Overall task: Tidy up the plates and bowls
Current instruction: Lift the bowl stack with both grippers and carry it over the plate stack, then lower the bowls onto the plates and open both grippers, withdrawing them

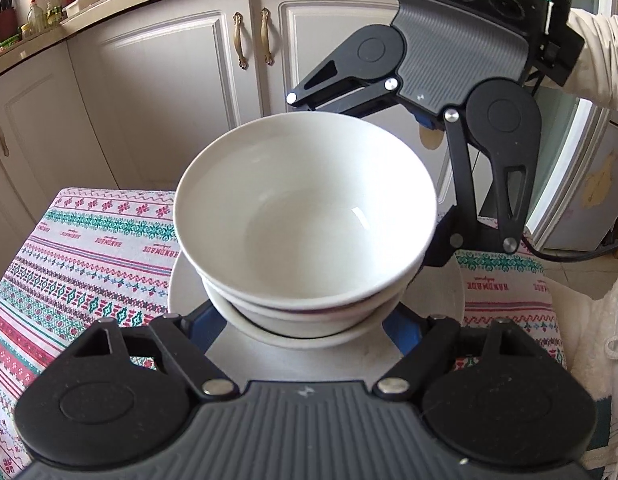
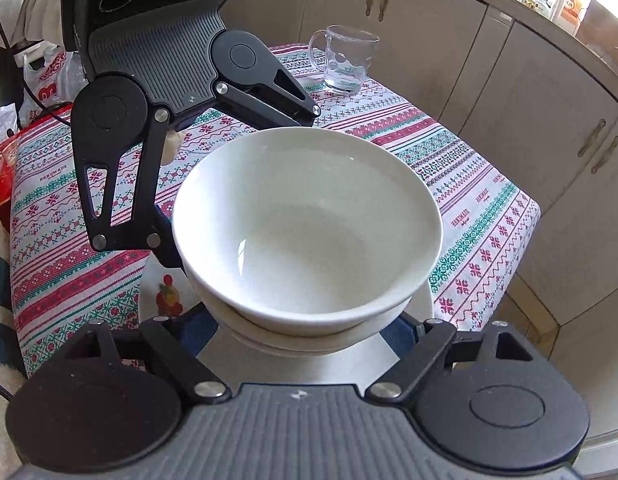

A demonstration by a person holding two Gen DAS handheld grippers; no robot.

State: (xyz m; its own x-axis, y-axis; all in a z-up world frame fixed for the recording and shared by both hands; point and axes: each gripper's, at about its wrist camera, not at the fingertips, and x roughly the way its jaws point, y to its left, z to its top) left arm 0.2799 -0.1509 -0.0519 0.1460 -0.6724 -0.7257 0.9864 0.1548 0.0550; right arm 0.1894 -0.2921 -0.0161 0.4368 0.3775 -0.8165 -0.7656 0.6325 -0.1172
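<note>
A stack of white bowls [image 1: 305,216] sits nested on a white plate [image 1: 181,280] in the middle of both frames, all of it on a table covered by a patterned cloth [image 1: 81,248] in red, green and white bands. The left gripper [image 1: 305,332] has its arms spread wide around the lower bowls, blue pads peeking out either side, yet the fingertips are hidden under the stack, so I cannot tell if they press the bowls or stand clear. The right gripper [image 2: 309,328] looks much the same from its own camera: arms splayed, tips out of sight beneath the bowls. Each camera also catches the other gripper across the stack, at the upper right of the left view and the upper left of the right one, reaching in around the far rim. Only the right view shows a clear glass mug [image 2: 347,60] standing well apart at the far edge of the cloth, upper centre, and a fruit motif [image 2: 167,296] on the plate. Only the left view shows the white cabinet doors [image 1: 169,64] with brass handles and bottles [image 1: 41,12] on the counter at upper left.
</note>
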